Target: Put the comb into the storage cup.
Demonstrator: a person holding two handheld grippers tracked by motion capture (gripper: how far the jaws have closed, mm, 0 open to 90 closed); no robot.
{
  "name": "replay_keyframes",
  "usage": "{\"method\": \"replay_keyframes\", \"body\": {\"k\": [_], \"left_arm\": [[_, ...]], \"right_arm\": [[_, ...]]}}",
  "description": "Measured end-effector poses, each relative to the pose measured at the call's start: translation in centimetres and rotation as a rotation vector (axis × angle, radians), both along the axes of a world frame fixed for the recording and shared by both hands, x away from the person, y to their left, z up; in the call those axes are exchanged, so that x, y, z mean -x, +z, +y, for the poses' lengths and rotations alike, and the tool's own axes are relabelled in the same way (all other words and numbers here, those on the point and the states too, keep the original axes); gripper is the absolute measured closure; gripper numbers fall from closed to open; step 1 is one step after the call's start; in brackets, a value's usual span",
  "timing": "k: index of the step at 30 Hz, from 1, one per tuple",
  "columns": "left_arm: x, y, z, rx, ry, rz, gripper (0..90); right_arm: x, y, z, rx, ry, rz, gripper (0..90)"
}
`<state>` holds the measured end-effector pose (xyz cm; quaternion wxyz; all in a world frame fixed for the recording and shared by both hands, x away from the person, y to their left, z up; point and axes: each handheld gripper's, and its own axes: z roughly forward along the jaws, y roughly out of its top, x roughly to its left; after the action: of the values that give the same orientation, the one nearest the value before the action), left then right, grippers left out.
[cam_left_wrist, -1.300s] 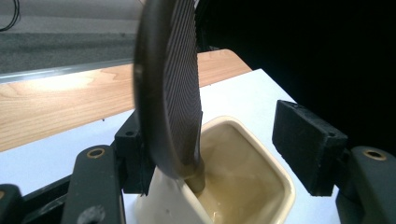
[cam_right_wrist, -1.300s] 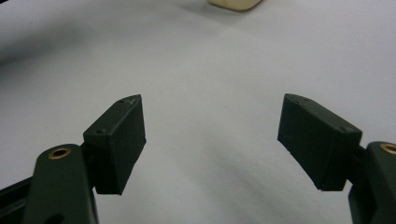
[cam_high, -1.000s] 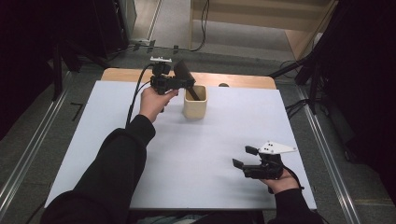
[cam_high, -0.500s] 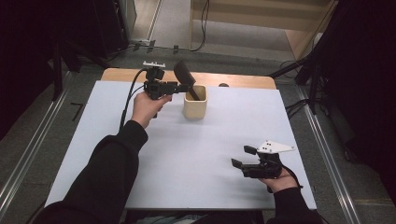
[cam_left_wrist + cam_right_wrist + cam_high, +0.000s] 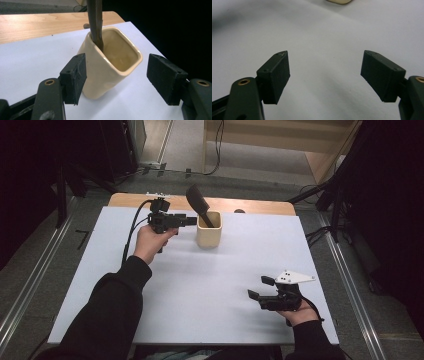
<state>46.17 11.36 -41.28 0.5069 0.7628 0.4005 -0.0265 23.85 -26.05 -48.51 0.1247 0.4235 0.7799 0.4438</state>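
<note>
Left gripper view shows the left gripper [image 5: 117, 77] with jaws wide and empty astride the cup [image 5: 110, 62], which sits at the table's 12 o'clock; a nudge could tip it, its spatula [image 5: 96, 22] leaning.

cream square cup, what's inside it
A dark brown flat-headed utensil stands in the cream square ceramic cup, leaning on the near-left corner. The glazed inner walls beside it look bare; the utensil's lower end and the cup's bottom are hidden.
</note>
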Motion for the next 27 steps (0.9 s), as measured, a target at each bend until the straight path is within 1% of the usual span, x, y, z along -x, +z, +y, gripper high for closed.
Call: {"method": "replay_keyframes", "body": {"k": [2, 7, 8, 13, 15, 17, 18, 20, 22, 27], "left_arm": [[0.2, -0.1, 0.2, 0.002, -0.007, 0.002, 33.0], [0.7, -0.4, 0.3, -0.015, -0.026, -0.006, 31.5], [0.8, -0.4, 0.3, -0.02, -0.035, -0.002, 31.5], [1.6, -0.5, 0.3, -0.013, -0.055, -0.002, 31.4], [1.9, -0.6, 0.3, -0.012, -0.058, -0.008, 31.4], [2.1, -0.7, 0.4, -0.01, -0.061, 0.001, 31.4], [2.2, -0.7, 0.4, -0.021, -0.062, 0.009, 31.4], [2.6, -0.7, 0.4, -0.038, -0.06, 0.001, 31.5], [2.8, -0.6, 0.4, -0.029, -0.067, 0.007, 31.4], [3.3, -0.6, 0.5, -0.026, -0.071, 0.009, 31.4]], "right_arm": [[0.0, 0.0, 0.0, 0.0, -0.001, 0.0, 21.5], [0.0, 0.0, 0.0, 0.001, 0.0, 0.0, 21.6], [0.0, 0.0, 0.0, 0.001, 0.0, 0.0, 21.6], [-0.1, 0.0, 0.0, 0.001, -0.001, 0.003, 21.5], [0.0, 0.0, 0.0, 0.0, -0.001, 0.006, 21.6], [-0.1, 0.0, 0.0, 0.002, -0.001, 0.007, 21.6], [-0.1, 0.0, 0.0, 0.003, -0.001, 0.007, 21.6], [-0.1, 0.0, 0.0, 0.003, -0.003, 0.004, 21.6], [-0.1, 0.0, 0.0, 0.003, -0.004, 0.005, 21.6], [-0.1, 0.0, 0.0, 0.002, -0.001, 0.007, 21.5]]}}
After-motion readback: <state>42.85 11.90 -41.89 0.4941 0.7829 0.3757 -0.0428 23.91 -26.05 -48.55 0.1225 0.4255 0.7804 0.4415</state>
